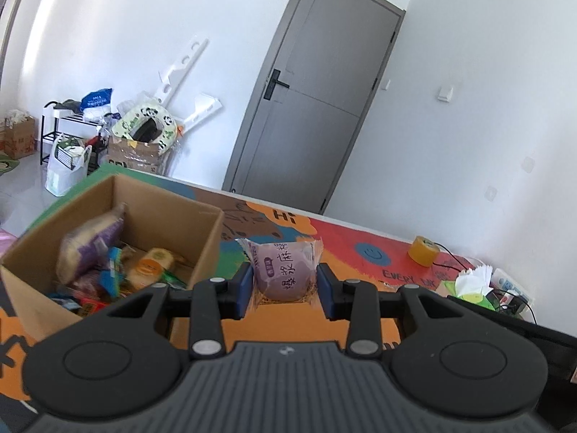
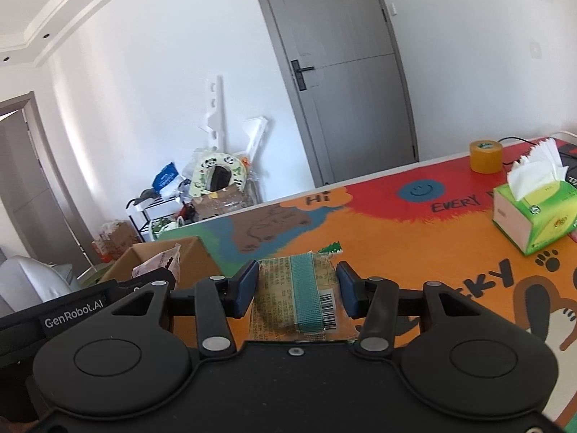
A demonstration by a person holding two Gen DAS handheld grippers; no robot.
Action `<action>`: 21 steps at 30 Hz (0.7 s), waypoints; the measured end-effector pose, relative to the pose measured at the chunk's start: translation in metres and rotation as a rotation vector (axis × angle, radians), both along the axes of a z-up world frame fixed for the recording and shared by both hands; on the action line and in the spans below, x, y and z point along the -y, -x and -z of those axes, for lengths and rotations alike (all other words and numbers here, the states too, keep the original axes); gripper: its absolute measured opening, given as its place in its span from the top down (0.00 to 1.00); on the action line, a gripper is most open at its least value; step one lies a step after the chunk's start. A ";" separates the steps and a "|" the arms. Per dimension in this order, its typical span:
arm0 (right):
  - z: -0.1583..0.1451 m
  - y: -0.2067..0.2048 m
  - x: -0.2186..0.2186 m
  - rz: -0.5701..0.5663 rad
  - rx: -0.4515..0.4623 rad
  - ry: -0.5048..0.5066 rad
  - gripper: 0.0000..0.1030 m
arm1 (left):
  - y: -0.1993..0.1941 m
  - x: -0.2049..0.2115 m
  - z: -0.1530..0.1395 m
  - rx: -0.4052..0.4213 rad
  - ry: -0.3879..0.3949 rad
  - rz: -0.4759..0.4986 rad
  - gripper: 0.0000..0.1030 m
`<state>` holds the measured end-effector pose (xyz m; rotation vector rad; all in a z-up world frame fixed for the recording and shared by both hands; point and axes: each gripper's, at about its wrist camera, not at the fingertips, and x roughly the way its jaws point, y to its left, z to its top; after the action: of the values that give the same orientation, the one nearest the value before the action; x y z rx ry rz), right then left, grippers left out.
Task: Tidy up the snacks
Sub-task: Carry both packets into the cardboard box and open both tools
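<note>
Left gripper (image 1: 283, 287) jaws clamping one purple snack (image 1: 283, 270), right gripper (image 2: 298, 290) jaws gripping one tan packet (image 2: 295, 294), one box (image 1: 151, 195).

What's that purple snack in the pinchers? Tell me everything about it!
The purple snack is a small round treat sealed in a shiny plastic wrapper with dark Chinese writing and crimped, zigzag ends. It sits between the blue pads of the left gripper, which close in on both its sides, just above the colourful table. The cardboard box of other snacks stands beside it, on the left of the view.

Both wrist cameras face the door (image 1: 313, 97) across the table (image 2: 414, 238).
</note>
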<state>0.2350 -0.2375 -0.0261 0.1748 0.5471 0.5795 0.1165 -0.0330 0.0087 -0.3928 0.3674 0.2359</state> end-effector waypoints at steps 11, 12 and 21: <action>-0.011 0.017 -0.027 -0.062 0.031 0.002 0.54 | 0.024 -0.031 -0.008 0.029 0.004 -0.060 0.64; -0.012 0.018 -0.030 -0.066 0.034 0.004 0.54 | 0.026 -0.034 -0.009 0.031 0.006 -0.066 0.64; -0.012 0.021 -0.047 -0.096 0.036 0.012 0.54 | 0.033 -0.056 -0.006 0.025 0.017 -0.104 0.64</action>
<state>0.2144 -0.1902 -0.0140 0.1271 0.5256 0.6715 0.0831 0.0228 0.0144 -0.4316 0.3246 0.3294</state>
